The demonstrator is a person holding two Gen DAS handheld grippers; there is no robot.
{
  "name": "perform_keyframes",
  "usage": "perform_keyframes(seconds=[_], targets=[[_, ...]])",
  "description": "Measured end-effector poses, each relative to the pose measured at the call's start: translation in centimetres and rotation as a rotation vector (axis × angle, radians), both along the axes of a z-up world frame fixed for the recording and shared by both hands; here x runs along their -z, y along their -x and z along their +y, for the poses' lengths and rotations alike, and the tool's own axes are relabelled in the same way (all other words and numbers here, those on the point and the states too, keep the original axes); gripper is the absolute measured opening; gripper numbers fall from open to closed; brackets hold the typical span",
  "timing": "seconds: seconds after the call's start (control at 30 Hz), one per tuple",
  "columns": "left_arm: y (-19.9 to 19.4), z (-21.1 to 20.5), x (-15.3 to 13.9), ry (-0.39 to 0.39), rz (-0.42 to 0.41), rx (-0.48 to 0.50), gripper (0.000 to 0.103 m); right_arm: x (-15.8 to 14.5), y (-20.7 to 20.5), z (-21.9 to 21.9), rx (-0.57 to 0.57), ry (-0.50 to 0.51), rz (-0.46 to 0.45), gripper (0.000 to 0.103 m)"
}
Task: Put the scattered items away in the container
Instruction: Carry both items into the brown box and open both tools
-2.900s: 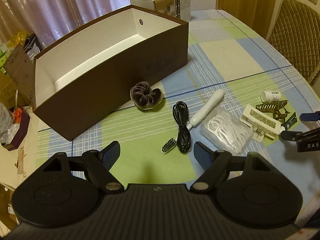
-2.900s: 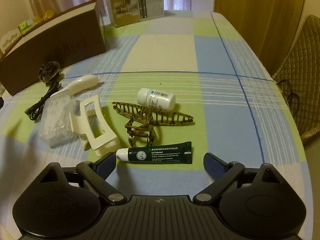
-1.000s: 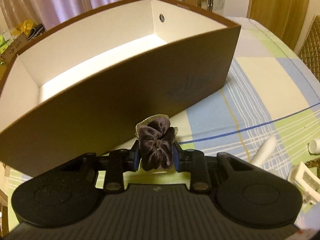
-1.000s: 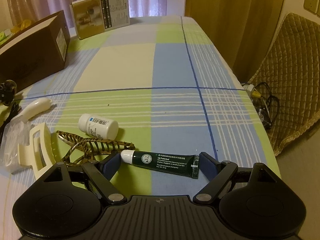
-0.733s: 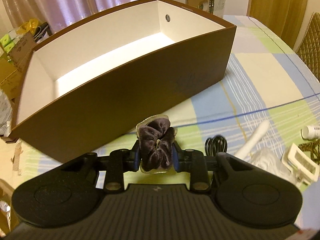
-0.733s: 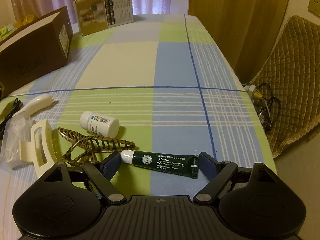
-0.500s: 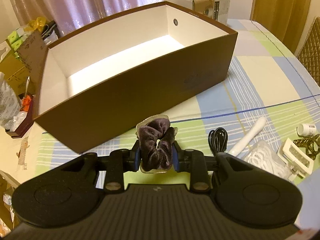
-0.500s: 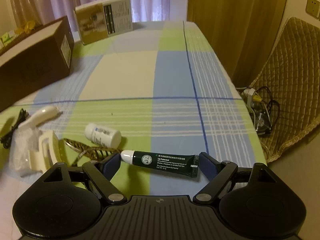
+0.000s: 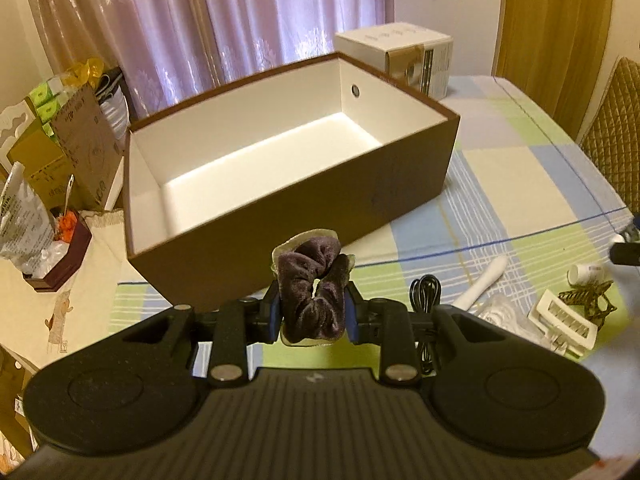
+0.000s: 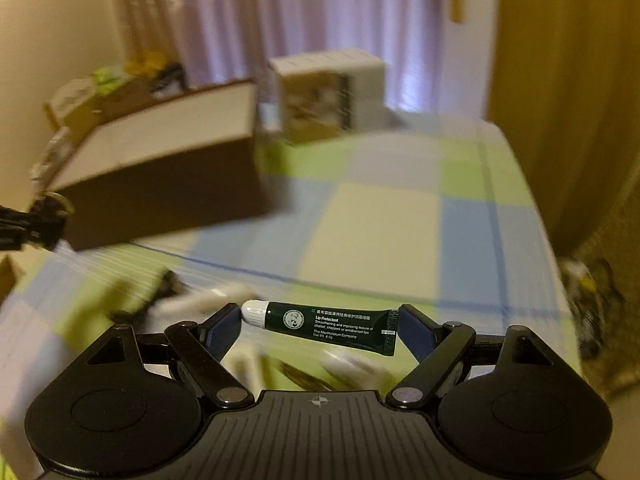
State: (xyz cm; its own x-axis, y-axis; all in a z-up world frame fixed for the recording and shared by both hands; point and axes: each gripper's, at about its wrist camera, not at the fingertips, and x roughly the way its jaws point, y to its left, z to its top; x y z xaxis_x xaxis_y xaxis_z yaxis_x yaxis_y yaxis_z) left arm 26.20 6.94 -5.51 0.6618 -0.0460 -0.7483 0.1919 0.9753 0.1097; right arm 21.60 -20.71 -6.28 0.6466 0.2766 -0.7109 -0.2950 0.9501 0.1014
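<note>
Home; curtains (image 9: pixel 248 20); checked tablecloth (image 9: pixel 520 184); quilted chair (image 9: pixel 616 128)

1. Purple sheer curtains (image 9: pixel 240 20) across upper centre, lit from behind.
2. Mustard drape (image 9: pixel 556 32) upper right; cream wall at far right edge.
3. Bench under checked cloth (image 9: pixel 516 184), blue/green/cream, centre right.
4. Quilted tan chair (image 9: pixel 616 136) at right edge.
5. Cardboard boxes & bags (image 9: pixel 60 148) cluttered at left.
</note>
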Motion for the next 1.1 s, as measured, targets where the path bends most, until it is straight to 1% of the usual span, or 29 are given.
perform_keyframes(seconds=[0.2,0.43,0.53,0.7,0.8,0.9,1.1], targets=[[0.1,0.7,-1.1,0.009,-0.019,0.002,0.025,-2.2,-1.4,4.9,-0.147,-0.042,-0.054,0.082],[-1.2,2.1,-2.4,0.006,-0.050,0.007,0.026,-4.0,-4.0,10.2,-0.277,-0.046,-0.137,0.082],[-2.6,3.0,-3.0,0.005,-0.064,0.009,0.026,-4.7,-5.8,12.3,-0.312,-0.043,-0.174,0.082],[-5.4,4.5,-3.9,-0.001,-0.085,0.003,0.026,-5.5,-9.5,15.1,-0.342,-0.067,-0.195,0.082],[-7.7,5.3,-4.1,0.005,-0.079,0.011,0.026,-5.5,-12.2,16.5,-0.355,-0.073,-0.189,0.082],[-10.4,5.7,-3.6,0.008,-0.046,0.019,0.026,-4.8,-14.8,17.8,-0.372,-0.065,-0.173,0.082],[-15.9,6.0,-1.4,0.032,0.044,0.037,0.026,-2.2,-20.0,20.5,-0.412,-0.004,-0.079,0.082]])
